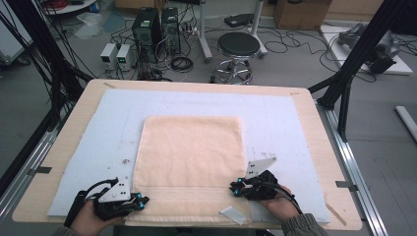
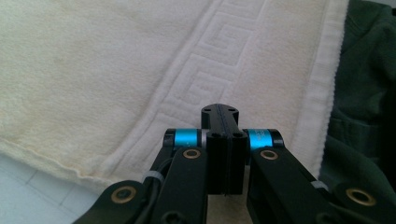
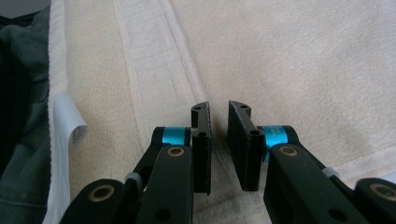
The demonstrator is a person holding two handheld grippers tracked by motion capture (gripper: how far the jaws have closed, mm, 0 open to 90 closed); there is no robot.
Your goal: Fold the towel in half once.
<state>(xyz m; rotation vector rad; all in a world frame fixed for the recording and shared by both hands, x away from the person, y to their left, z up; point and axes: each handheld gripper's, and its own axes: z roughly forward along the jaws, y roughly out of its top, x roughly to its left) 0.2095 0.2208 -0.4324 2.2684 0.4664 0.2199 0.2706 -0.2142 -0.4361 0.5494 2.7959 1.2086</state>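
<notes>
Under both grippers — cream towel (image 1: 189,157)

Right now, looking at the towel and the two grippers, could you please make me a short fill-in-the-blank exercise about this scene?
1. The cream towel lies flat on a pale ____ mat that covers the wooden table.
2. In its own view, the jaws of the left gripper are ____.
3. The right gripper has a narrow ____ between its jaws.
4. A white ____ sticks out at the towel's near edge.

Missing words: blue; shut; gap; label
</notes>
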